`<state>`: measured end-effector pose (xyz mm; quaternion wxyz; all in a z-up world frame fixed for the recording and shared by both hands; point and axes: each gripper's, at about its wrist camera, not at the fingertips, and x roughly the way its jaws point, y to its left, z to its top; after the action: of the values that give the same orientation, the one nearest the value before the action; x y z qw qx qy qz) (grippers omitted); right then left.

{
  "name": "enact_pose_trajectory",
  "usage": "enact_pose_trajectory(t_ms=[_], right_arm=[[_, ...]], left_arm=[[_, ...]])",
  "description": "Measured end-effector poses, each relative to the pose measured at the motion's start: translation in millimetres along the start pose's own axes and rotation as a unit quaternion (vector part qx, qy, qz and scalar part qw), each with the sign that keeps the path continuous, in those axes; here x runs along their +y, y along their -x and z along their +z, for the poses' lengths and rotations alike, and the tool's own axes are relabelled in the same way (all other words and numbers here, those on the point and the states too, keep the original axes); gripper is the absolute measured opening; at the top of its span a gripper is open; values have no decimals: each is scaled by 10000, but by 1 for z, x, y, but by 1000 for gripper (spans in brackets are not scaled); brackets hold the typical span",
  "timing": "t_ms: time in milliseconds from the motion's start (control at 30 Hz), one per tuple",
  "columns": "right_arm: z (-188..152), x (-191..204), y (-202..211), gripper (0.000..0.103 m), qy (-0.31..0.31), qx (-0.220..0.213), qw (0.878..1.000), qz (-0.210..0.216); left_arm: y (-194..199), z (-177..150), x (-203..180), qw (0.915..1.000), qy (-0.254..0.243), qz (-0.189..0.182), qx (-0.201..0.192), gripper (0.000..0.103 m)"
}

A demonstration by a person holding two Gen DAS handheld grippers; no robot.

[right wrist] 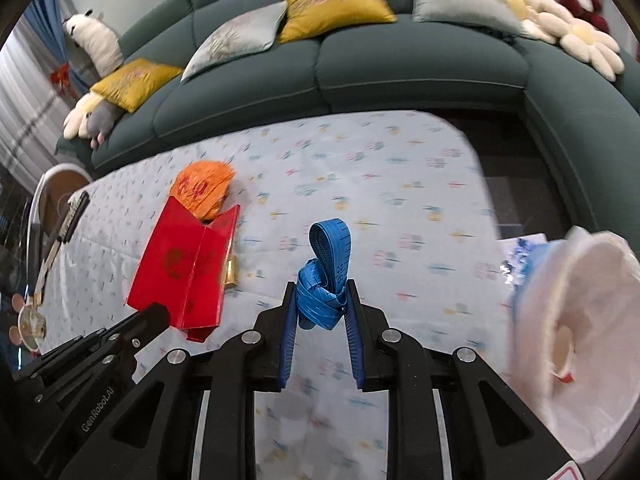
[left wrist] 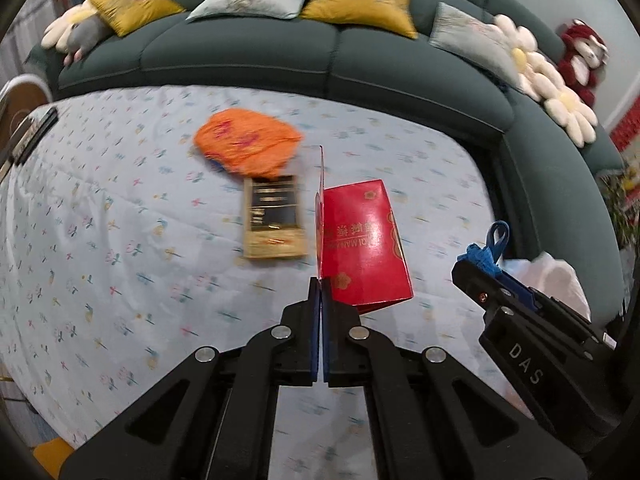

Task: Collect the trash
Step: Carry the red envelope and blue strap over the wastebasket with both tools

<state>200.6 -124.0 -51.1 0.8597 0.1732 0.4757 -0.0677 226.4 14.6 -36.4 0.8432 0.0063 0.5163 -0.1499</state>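
The left claw (left wrist: 321, 280) is pressed together on the edge of a flattened red carton (left wrist: 362, 240), which is held lifted above the flower-patterned desk (left wrist: 120, 220). The right claw (right wrist: 321, 286) is closed partway on a bundled blue tape measure (right wrist: 322, 280), a loop of which stands up between the pads. An orange wrapper (left wrist: 246, 142) is seen toward the far edge of the desk, with a gold and black box (left wrist: 274, 218) lying just nearer. A white plastic bag (right wrist: 580, 320) is seen by the right edge. A green sofa (right wrist: 400, 68) with cushions runs behind.
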Motion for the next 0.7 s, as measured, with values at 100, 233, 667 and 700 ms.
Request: enact_pose_trajectory(t_ms=[100, 233, 667, 700], right_arm=[[-6, -26, 26, 21, -137, -151, 9997, -106], [-15, -57, 55, 21, -284, -308, 9988, -243], [-58, -177, 132, 21, -1041, -697, 9891, -773], [-61, -187, 137, 21, -1107, -721, 9879, -816]], left_arm=[[12, -8, -32, 9996, -238, -112, -43, 0], [23, -18, -72, 9981, -559, -242, -97, 0], [48, -56, -207, 9847, -1581, -713, -149, 0], [48, -60, -215, 9834, -1652, -737, -138, 0]])
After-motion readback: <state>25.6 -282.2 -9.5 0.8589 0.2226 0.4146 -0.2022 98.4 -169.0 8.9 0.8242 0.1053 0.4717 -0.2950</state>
